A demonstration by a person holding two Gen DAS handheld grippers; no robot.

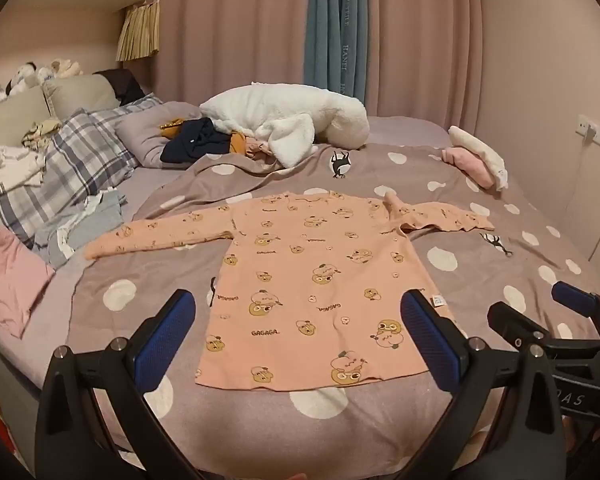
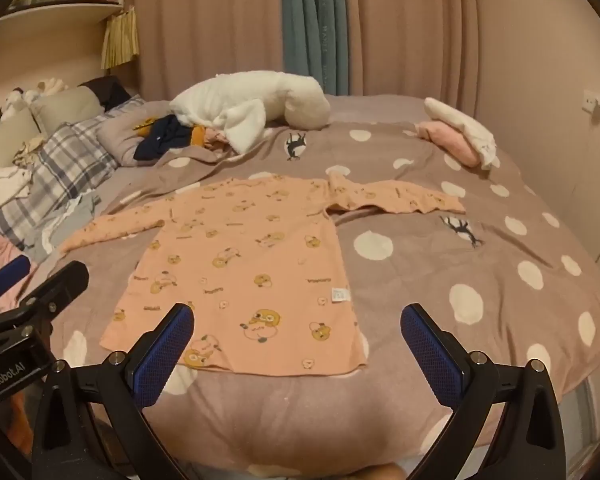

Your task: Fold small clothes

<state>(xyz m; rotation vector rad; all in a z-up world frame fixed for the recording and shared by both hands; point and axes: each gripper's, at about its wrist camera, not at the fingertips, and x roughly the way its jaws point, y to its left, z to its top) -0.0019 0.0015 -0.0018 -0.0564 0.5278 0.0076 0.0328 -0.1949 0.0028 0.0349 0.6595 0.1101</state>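
We saw the peach shirt [image 2: 244, 264] spread flat mid-frame on the dotted blanket [image 2: 480, 280], our right gripper [image 2: 297, 314] gaping, empty, at its lower hem.

Dim, warm pinkish indoor light in both views, source unseen. Soft shadows only, w/ no glare. Heavy fisheye bend plus black vignette at corners, worst at 10 and 2 o'clock. Mid-frame fairly sharp; curtains [image 1: 420, 40] at 12 o'clock soft, grainy. Edges smeared, esp. 6 o'clock.
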